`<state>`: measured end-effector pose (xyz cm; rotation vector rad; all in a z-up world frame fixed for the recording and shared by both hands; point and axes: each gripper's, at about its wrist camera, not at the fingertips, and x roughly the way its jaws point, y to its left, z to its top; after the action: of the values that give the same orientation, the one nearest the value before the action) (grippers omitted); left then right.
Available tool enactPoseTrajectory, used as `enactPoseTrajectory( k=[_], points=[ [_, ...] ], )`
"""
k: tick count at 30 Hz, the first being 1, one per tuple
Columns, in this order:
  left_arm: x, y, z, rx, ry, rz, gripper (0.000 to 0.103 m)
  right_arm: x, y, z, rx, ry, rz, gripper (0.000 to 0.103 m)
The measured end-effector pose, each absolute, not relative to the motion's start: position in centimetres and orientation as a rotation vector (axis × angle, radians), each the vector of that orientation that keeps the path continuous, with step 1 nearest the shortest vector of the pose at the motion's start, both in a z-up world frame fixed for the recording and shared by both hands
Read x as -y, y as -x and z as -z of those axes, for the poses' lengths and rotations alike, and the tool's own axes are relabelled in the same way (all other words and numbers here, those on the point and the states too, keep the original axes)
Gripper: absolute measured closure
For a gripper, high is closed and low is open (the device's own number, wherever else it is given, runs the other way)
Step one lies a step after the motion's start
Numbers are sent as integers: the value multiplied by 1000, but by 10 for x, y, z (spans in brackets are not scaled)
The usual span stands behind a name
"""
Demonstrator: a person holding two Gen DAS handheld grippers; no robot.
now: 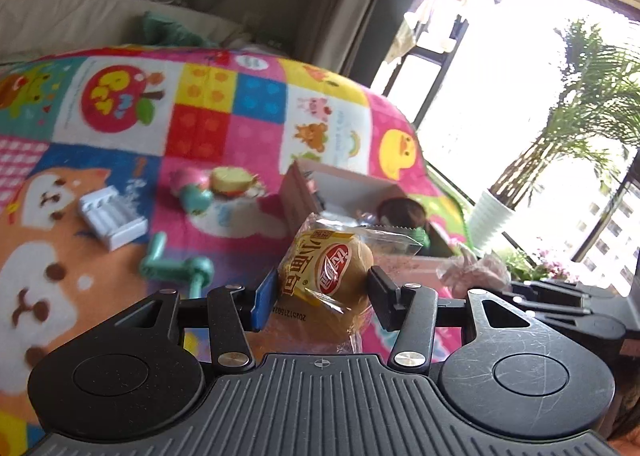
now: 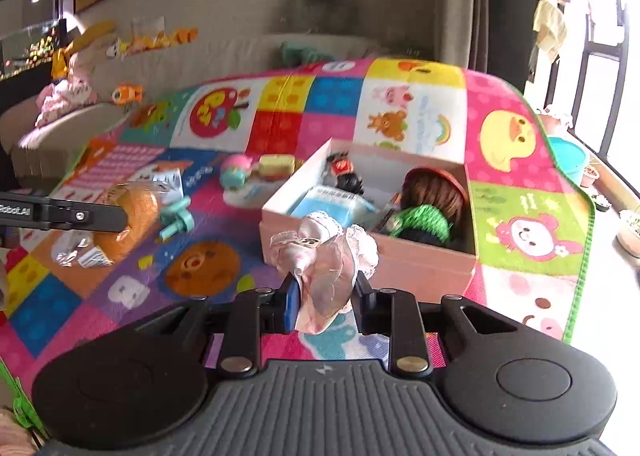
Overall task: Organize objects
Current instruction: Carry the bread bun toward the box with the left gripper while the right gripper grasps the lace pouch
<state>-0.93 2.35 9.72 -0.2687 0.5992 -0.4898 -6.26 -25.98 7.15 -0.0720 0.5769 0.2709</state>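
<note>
Left wrist view: the left gripper (image 1: 320, 292) is clenched on a small round bun in a clear plastic wrapper with yellow and red print (image 1: 328, 272), held clear of the bright patchwork cartoon play mat (image 1: 224, 104). Beyond it, far and to the right, sits the open pink cardboard box (image 1: 298, 192), already partly filled. On the mat to the left lie a white ribbed plastic piece (image 1: 110, 216), a mint-green plastic crank toy (image 1: 176, 266) and a pink-and-teal round toy (image 1: 192, 186).

Right wrist view: the right gripper (image 2: 325, 298) grasps a crumpled pale pink glossy wrapper with a lacy white edge (image 2: 324, 252), its pads pinching the lower fold, just on the near side of the box (image 2: 400, 260). Inside the box are a brown-haired doll head (image 2: 434, 190), a green knitted item (image 2: 422, 218) and a blue-white packet (image 2: 332, 202). The left gripper (image 2: 124, 216) appears at the far left with the bun (image 2: 136, 212).

Risks: the thin wrapper is held by a fold and could slip out before it clears the box wall. Both hands are likely heading for the same box, so the grippers may collide over it, and the bun's slick film could slide between the pads.
</note>
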Motion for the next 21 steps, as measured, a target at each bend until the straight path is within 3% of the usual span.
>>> enactPoseTrajectory(
  k=[8, 12, 17, 21],
  points=[
    [80, -138, -100, -700, 449, 538, 49, 293, 70, -70, -504, -26, -216, 77],
    [121, -198, -74, -760, 329, 404, 49, 301, 76, -64, -492, -14, -194, 77],
    [134, -210, -53, -881, 179, 408, 51, 309, 72, -59, -492, -9, -172, 77],
    [101, -178, -74, -747, 243, 436, 52, 307, 57, -58, -501, -3, -159, 77]
  ],
)
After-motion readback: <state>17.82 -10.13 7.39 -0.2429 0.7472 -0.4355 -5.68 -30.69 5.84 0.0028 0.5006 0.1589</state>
